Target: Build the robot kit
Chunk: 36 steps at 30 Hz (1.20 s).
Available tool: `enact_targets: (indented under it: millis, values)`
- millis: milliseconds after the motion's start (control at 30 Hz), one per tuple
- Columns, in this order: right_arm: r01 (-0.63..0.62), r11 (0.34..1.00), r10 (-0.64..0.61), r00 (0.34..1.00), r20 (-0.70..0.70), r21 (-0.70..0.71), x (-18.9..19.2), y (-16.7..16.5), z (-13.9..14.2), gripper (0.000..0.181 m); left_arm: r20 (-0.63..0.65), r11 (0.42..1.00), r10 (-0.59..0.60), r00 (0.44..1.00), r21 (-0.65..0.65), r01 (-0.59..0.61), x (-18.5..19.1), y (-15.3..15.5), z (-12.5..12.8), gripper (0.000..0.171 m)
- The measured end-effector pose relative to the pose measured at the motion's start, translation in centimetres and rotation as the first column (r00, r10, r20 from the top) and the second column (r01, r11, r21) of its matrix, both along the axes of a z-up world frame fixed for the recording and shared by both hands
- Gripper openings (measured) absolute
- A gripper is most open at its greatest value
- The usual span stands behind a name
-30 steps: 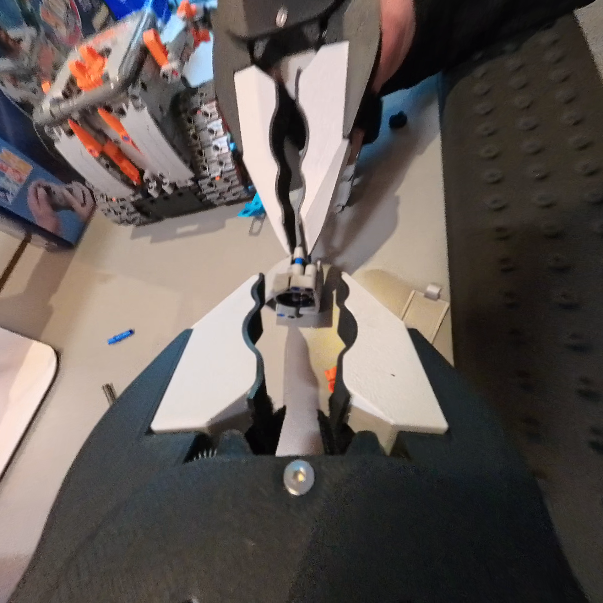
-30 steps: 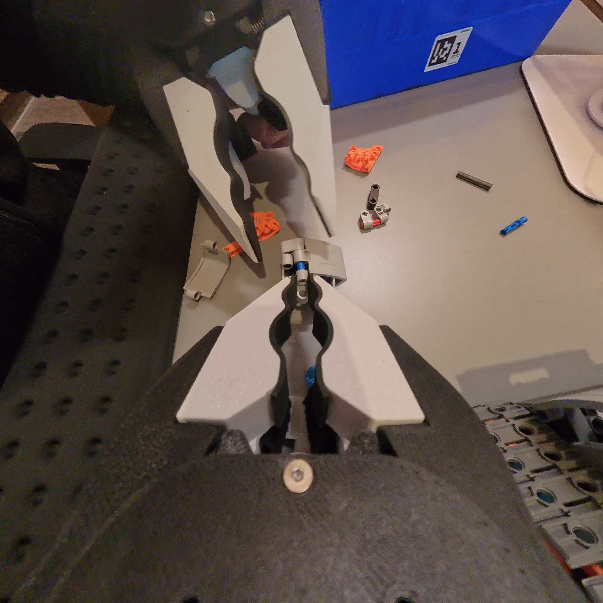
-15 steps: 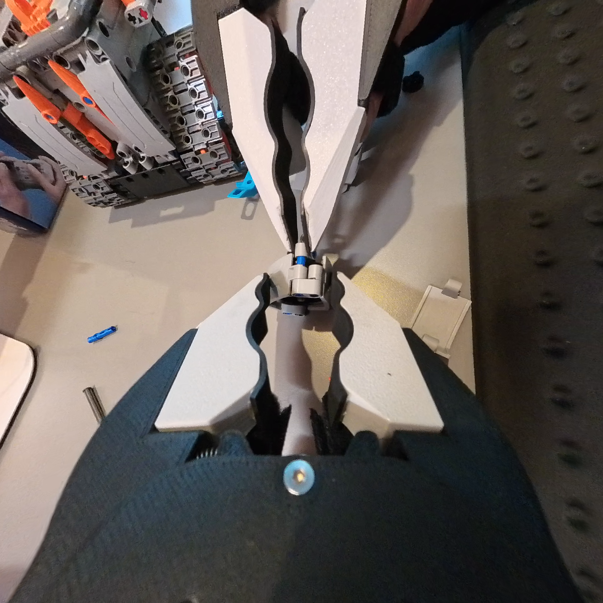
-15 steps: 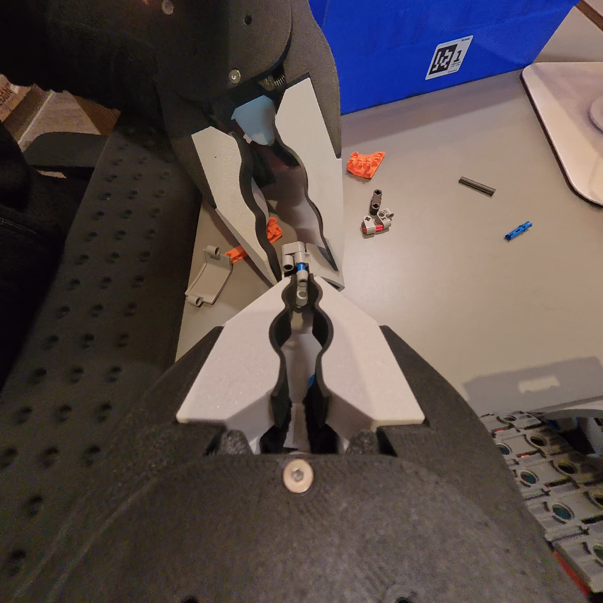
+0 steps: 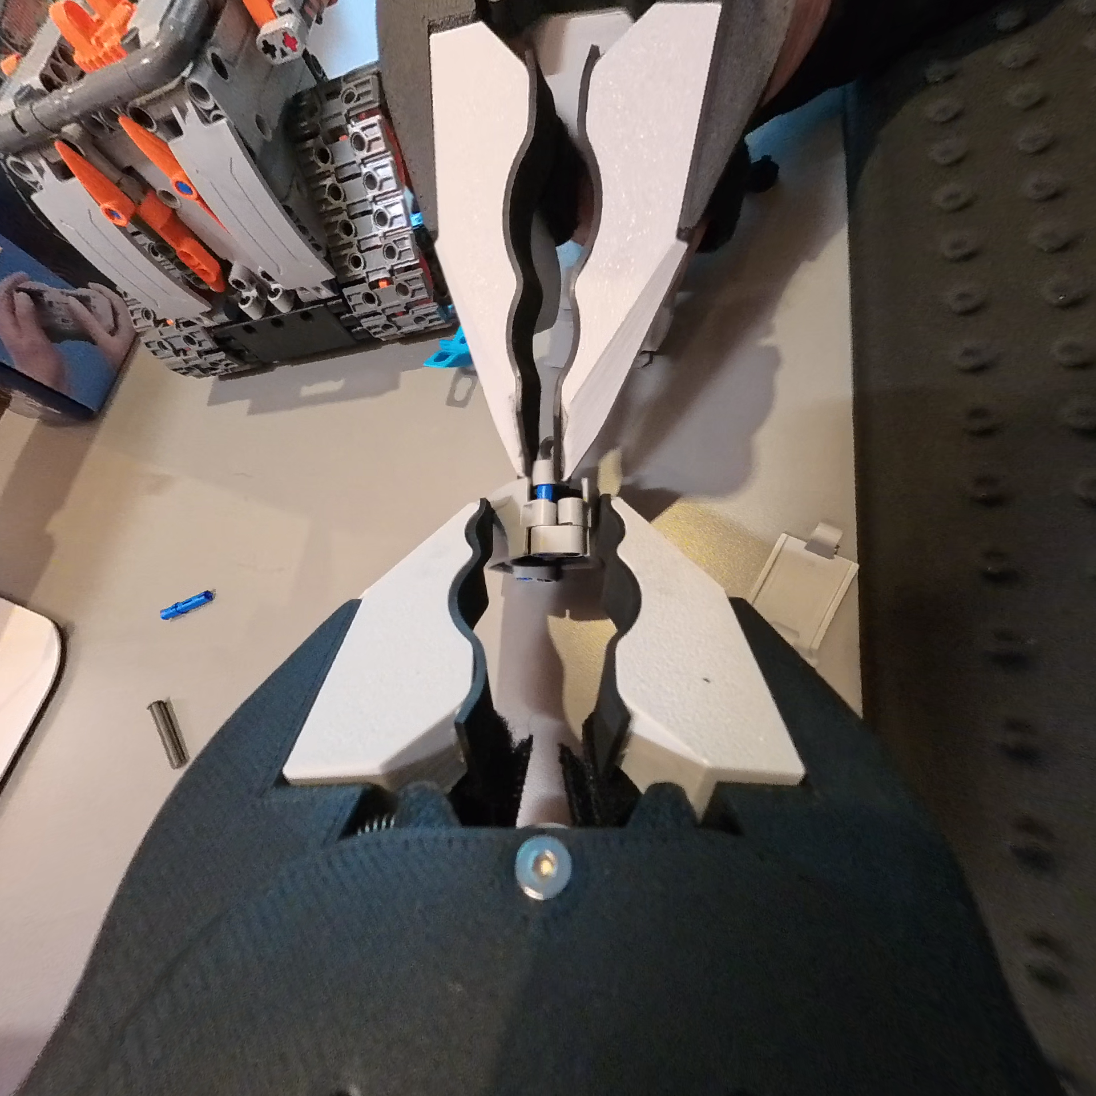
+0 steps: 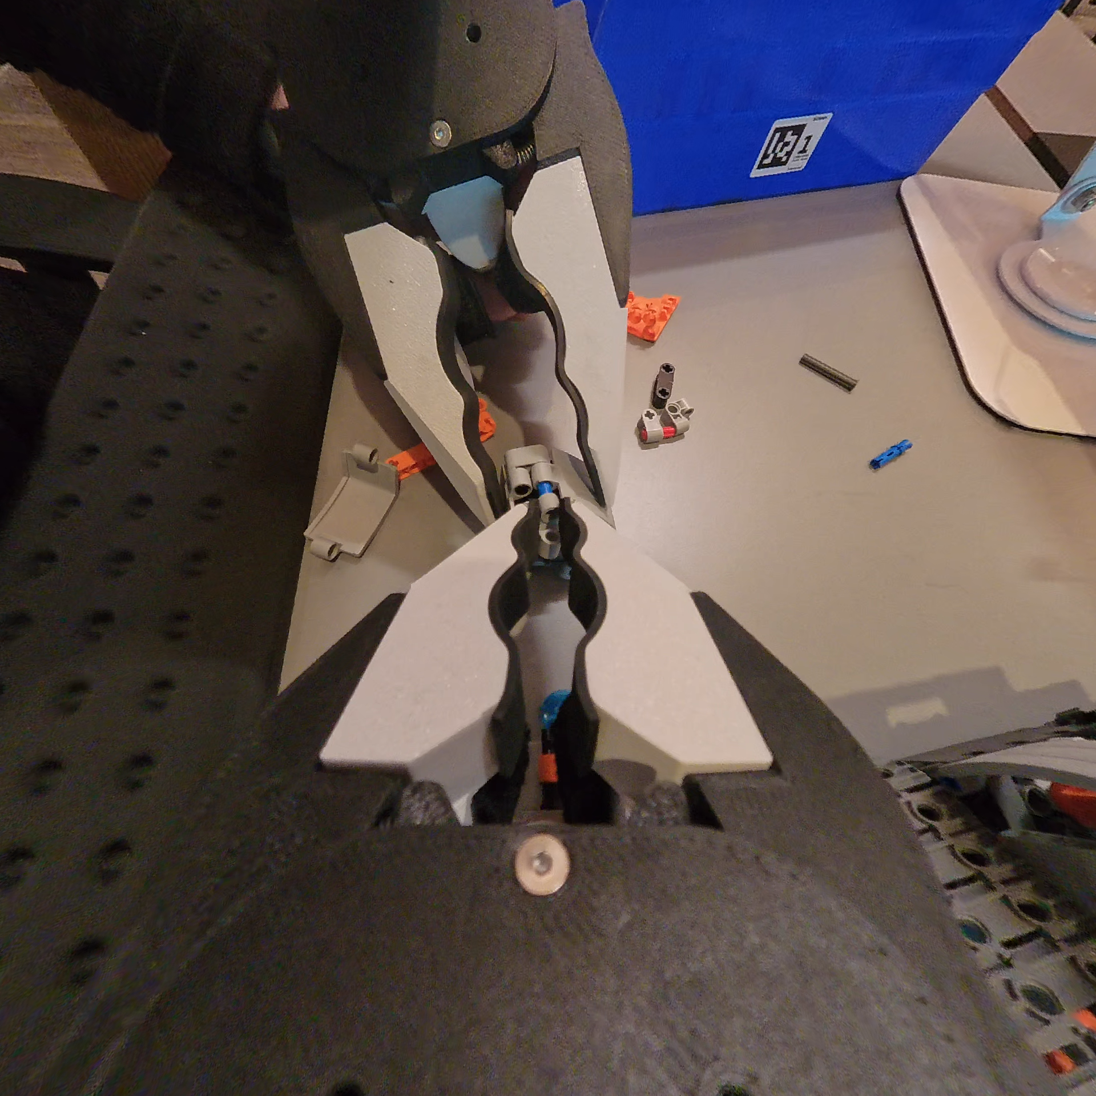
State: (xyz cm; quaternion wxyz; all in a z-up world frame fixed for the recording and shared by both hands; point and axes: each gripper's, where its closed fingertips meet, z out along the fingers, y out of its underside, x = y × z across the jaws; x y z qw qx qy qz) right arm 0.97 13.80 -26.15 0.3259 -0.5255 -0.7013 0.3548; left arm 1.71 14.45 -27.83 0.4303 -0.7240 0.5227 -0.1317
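Observation:
My left gripper [image 5: 548,522] is shut on a grey brick piece [image 5: 557,534], a curved part with a connector block at its tip. My right gripper [image 6: 547,516] is shut on a small grey connector [image 6: 548,525]. The two grippers meet tip to tip above the table. A blue pin [image 5: 544,491] bridges the connector and the grey piece; it also shows in the right wrist view [image 6: 542,489]. The right gripper [image 5: 544,468] comes in from the top of the left wrist view. The left gripper [image 6: 542,480] comes in from the top of the right wrist view.
A tracked grey and orange brick model [image 5: 237,207] stands at the far left. Loose parts lie on the table: blue pin [image 6: 889,453], black axle [image 6: 827,372], grey curved panel [image 6: 353,510], orange plates [image 6: 652,308], small connectors [image 6: 664,415]. A black perforated surface [image 5: 978,534] borders the table. A blue box [image 6: 771,89] stands behind. My two grippers' fingertips are within a few centimetres of each other.
Both grippers keep their hold. The left gripper has swung more head-on to the right one, and the two parts sit closer together. The tracked model looms nearer in the left wrist view.

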Motion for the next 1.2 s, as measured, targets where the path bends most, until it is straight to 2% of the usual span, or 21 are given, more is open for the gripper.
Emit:
enact_targets:
  millis: [133, 167, 200, 233, 300, 400, 533, 700, 767, 867, 1033, 1200]
  values:
    - [0.007, 1.0, -0.007, 1.0, -0.03, -0.01, 0.1, 0.4, 0.7, 0.008, 0.066, 0.998, 0.026, 0.998, -0.052, -0.022, 0.2, 0.4, 0.4, 0.032]
    - [0.011, 1.0, -0.012, 0.999, -0.041, -0.01, 0.2, 0.6, 1.3, 0.015, 0.068, 0.998, 0.039, 0.997, -0.055, -0.036, 0.3, 0.6, 0.4, 0.032]
    - [0.029, 1.0, -0.03, 0.998, -0.055, -0.012, 0.4, 0.9, 1.8, 0.031, 0.06, 0.998, 0.053, 0.997, -0.049, -0.05, 0.1, 0.9, 0.3, 0.031]
    - [0.047, 0.999, -0.048, 0.997, -0.061, -0.008, 0.6, 1.3, 2.0, 0.04, 0.09, 0.995, 0.078, 0.993, -0.069, -0.072, 0.0, 1.1, 0.6, 0.031]
    - [0.052, 0.998, -0.049, 0.996, -0.076, 0.038, 0.8, 1.3, 2.4, 0.041, 0.182, 0.986, 0.133, 0.974, -0.121, -0.113, -0.3, 1.8, 1.5, 0.031]
    - [0.087, 0.975, -0.084, 0.996, -0.023, 0.204, 0.6, 1.9, 1.2, 0.046, 0.266, 0.973, 0.189, 0.945, -0.18, -0.144, -0.6, 2.5, 2.4, 0.031]
    - [0.19, 0.952, -0.184, 0.982, -0.044, 0.241, 0.3, 3.3, 1.5, 0.055, 0.346, 0.959, 0.246, 0.905, -0.223, -0.175, -0.9, 3.2, 3.3, 0.031]
    - [0.262, 0.94, -0.262, 0.965, -0.032, 0.216, -0.3, 3.5, 1.0, 0.057, 0.38, 0.94, 0.305, 0.873, -0.27, -0.211, -0.4, 3.8, 3.4, 0.031]
    - [0.294, 0.923, -0.293, 0.955, -0.039, 0.25, -0.2, 4.2, 1.0, 0.047, 0.382, 0.935, 0.316, 0.868, -0.279, -0.217, 0.3, 3.9, 3.3, 0.031]
    - [0.317, 0.899, -0.32, 0.947, -0.044, 0.303, 0.0, 4.8, 1.0, 0.045, 0.392, 0.924, 0.348, 0.851, -0.298, -0.241, 0.6, 4.5, 3.3, 0.031]
    - [0.298, 0.89, -0.286, 0.954, -0.087, 0.345, 0.3, 5.0, 2.0, 0.037, 0.473, 0.913, 0.369, 0.8, -0.344, -0.218, 0.9, 4.8, 4.3, 0.031]
    - [0.278, 0.895, -0.253, 0.961, -0.116, 0.35, 0.4, 4.9, 2.6, 0.037, 0.492, 0.925, 0.346, 0.799, -0.323, -0.201, 0.9, 4.6, 4.9, 0.032]
